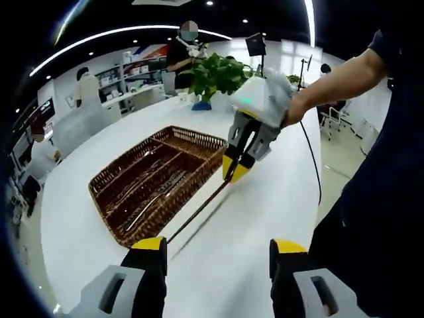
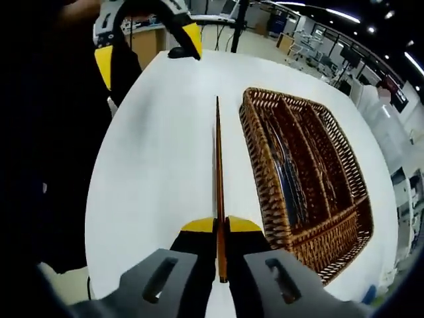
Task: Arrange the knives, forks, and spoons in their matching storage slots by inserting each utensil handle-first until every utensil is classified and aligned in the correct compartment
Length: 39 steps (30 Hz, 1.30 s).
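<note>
A long thin brown stick-like utensil [image 2: 218, 165] runs straight out from my right gripper [image 2: 220, 228], which is shut on one end of it. In the left gripper view that same right gripper [image 1: 235, 171] holds the utensil [image 1: 199, 212] slanting down over the white table, beside the near wall of the wicker cutlery basket [image 1: 195, 136]. The basket [image 2: 255, 152] has long compartments with metal cutlery [image 2: 288, 165] lying in them. My left gripper [image 1: 218, 246] stands open and holds nothing, low over the table. In the right gripper view the left gripper [image 2: 147, 53] sits beyond the utensil's far tip.
The white table [image 1: 265, 199] curves away to an edge on the right, where a black cable [image 1: 311, 159] hangs. A potted plant [image 1: 215, 76] stands at the far end. The person's arm [image 1: 331, 83] reaches in from the right. People and shelves are in the background.
</note>
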Available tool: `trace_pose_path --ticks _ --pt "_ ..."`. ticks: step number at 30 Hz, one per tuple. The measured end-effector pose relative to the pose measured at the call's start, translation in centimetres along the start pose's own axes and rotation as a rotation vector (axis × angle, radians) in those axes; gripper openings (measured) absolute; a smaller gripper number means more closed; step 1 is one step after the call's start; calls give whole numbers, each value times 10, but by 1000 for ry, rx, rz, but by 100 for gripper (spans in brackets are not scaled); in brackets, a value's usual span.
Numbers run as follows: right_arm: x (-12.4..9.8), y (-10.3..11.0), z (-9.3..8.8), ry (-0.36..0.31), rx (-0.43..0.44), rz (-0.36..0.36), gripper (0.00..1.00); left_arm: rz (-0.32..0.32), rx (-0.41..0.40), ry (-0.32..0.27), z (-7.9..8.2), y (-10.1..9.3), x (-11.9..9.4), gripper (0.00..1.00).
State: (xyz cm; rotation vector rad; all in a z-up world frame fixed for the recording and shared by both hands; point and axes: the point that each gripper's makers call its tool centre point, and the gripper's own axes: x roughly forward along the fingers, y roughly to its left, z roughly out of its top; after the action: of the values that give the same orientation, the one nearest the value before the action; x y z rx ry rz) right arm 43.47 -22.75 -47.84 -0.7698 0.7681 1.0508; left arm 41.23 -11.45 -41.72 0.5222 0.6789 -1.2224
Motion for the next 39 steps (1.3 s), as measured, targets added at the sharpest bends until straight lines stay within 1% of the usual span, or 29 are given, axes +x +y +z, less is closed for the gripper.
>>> trace_pose_path --ticks 1,3,4,6,8,11,13,14,16,17,19,21,22,25,27,28,29,32,33,35,37,39 --pt "-2 3 4 -4 -11 0 2 -5 6 5 1 0 2 64" --pt "-7 7 10 2 -68 -6 2 -25 28 26 3 -2 6 63" --pt "-9 12 13 0 -74 3 2 -37 43 36 5 -4 8 63" --pt "-12 16 17 0 -90 5 2 -55 69 54 7 -6 11 62" --pt "-17 22 23 1 -119 4 2 -78 80 80 6 -9 15 60" --pt "-21 27 28 14 -174 3 2 -113 98 123 5 -14 19 55" --pt "-23 31 32 11 -201 5 2 -139 102 141 5 -18 23 50" --pt "-25 32 35 9 -223 0 2 -161 99 148 5 -21 24 47" --pt "-27 33 39 13 -267 -5 2 -186 84 152 7 -25 29 42" --pt "-28 34 40 14 -277 -5 2 -217 78 156 8 -30 31 39" --pt "-30 39 45 -11 -302 14 2 -243 61 162 10 -33 33 34" --pt "-32 42 49 -26 -310 24 2 -289 48 173 11 -39 33 27" --pt "-34 45 51 -32 -335 34 2 -317 46 186 10 -42 32 25" --pt "-36 51 55 -52 -360 57 2 -364 27 186 13 -44 33 21" --pt "-37 53 57 -52 -390 53 2 -432 -22 210 12 -52 29 17" --pt "-38 53 58 -54 -405 48 2 -448 -31 213 12 -53 28 16" --pt "-39 54 59 -58 -409 52 2 -477 -49 232 9 -56 27 15" --pt "-39 57 60 -65 -436 57 2 -489 -58 247 8 -54 27 11" --pt "-41 58 62 -70 -443 54 2 -504 -85 267 6 -55 25 10" --pt "-42 57 63 -75 -453 47 2 -514 -98 285 4 -55 25 9" --pt "-44 55 66 -75 -485 29 2 -519 -92 307 -1 -55 26 7" --pt "-44 55 65 -72 -495 31 2 -521 -86 313 -2 -56 25 6"
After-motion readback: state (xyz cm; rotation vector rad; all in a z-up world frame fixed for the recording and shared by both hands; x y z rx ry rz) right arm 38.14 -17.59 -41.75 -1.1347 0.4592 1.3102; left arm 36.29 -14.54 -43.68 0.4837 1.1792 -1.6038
